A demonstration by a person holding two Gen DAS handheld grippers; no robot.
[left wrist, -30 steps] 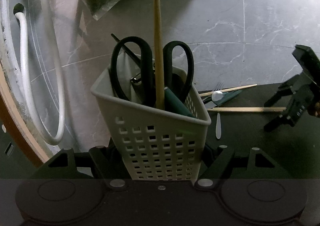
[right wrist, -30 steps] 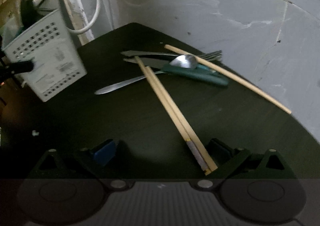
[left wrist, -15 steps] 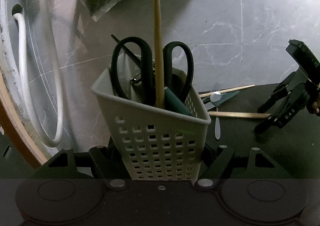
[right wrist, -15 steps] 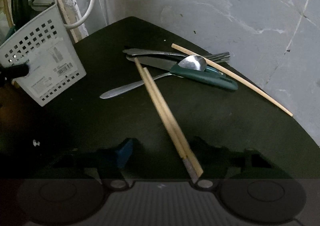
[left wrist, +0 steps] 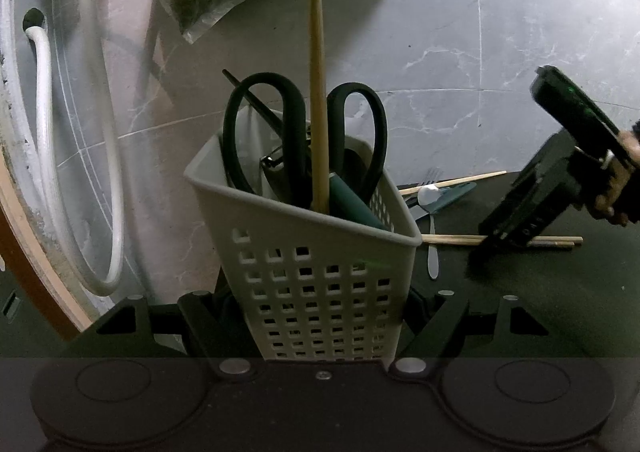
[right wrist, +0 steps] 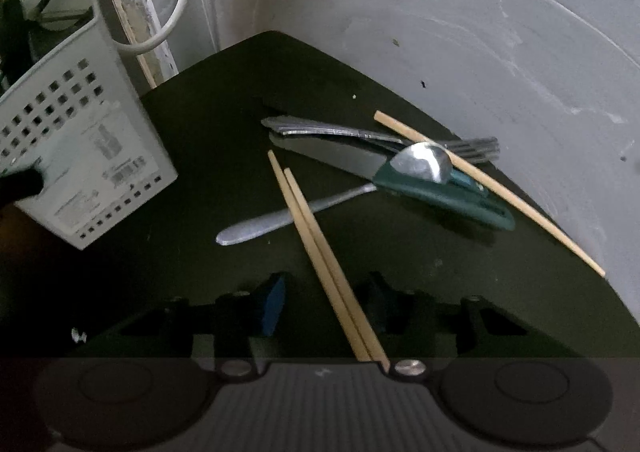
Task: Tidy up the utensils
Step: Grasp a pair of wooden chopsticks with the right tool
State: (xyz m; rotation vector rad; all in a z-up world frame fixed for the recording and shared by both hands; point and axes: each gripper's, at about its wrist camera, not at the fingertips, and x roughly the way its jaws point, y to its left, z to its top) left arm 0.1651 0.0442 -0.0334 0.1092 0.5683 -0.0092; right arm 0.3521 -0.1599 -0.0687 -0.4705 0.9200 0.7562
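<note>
Jaws of the right tool (right wrist: 324,302), wide a second before, were closing around two chopsticks (right wrist: 320,252); left tool (left wrist: 320,316) gripped the basket (left wrist: 320,272), ready to receive them.

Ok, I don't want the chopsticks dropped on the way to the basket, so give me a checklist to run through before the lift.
1. Pair of chopsticks between the right gripper fingers: ok, jaws closing around them.
2. Pads pressing on the pair: not ok yet, gaps show on both sides.
3. Both sticks side by side: ok, they lie parallel and touching.
4. Pair free of other utensils: not ok, it lies across the spoon handle.
5. Basket held by the left gripper: ok, tilted.
6. Room in the basket: cannot tell; scissors and one chopstick already stand inside.
</note>
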